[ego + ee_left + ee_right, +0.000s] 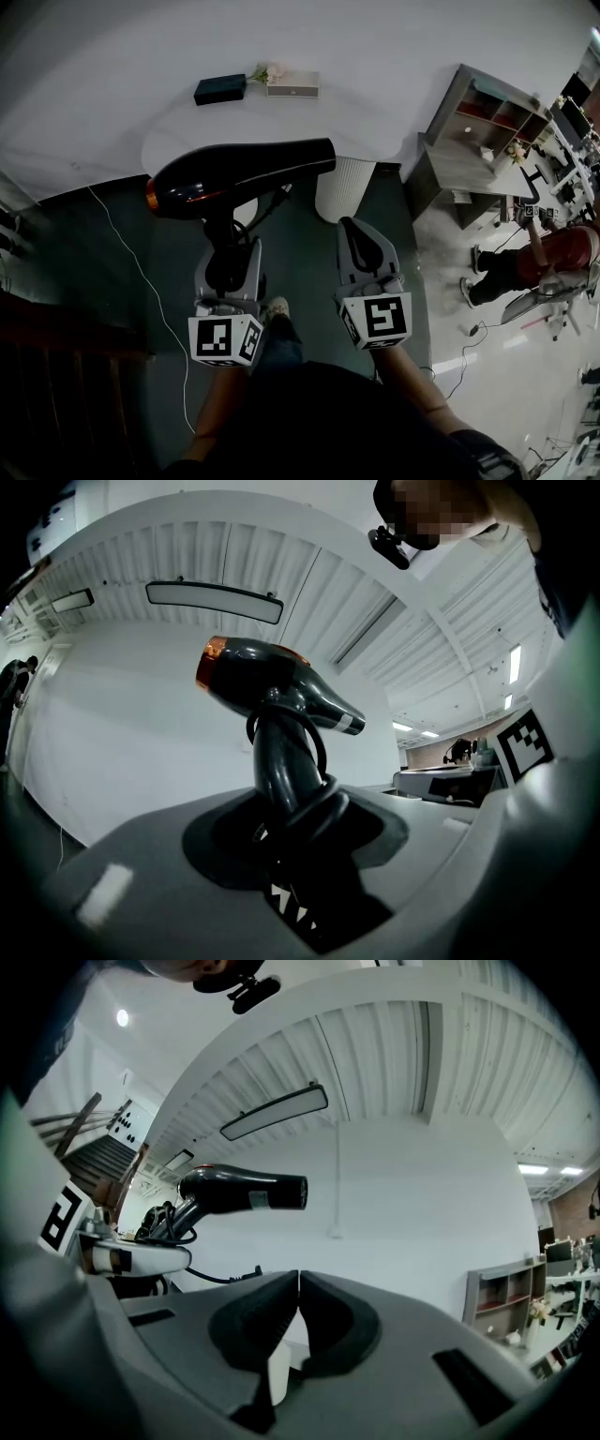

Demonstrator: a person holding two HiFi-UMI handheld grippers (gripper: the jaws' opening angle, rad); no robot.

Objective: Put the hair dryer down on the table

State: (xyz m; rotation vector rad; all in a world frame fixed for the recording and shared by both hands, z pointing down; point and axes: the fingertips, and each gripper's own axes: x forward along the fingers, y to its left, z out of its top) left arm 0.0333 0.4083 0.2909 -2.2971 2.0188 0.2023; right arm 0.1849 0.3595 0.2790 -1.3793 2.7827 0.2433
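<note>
Head view: left claw [228,258] is clenched on the handle of the glossy black hair dryer [239,173] with an orange-copper rear ring. The dryer body sits just ahead of the claw tips, off the round white surface [187,131], w/ its nozzle pointing toward the right claw [356,230]. The right claw is closed on nothing, beside the left and below the nozzle. Both claw cubes carry black-and-white square markers, not letters. Further ahead of the claws, on the surface, are a dark rectangular box [220,89] and a pale flat box [292,84]; any print on them is too small to read.

Left claw view: the dryer [272,682] stands up out of the left claw [291,827], handle pinched between the pads. The black cord [314,761] is looped round the handle, which the head view hardly shows. There's a silver band label near the nozzle, unreadable.

Right claw view: the right claw [298,1312] has its pads meeting, nothing between. The dryer [244,1190] is up and to its left, well apart. A small grey label on the barrel is illegible.
</note>
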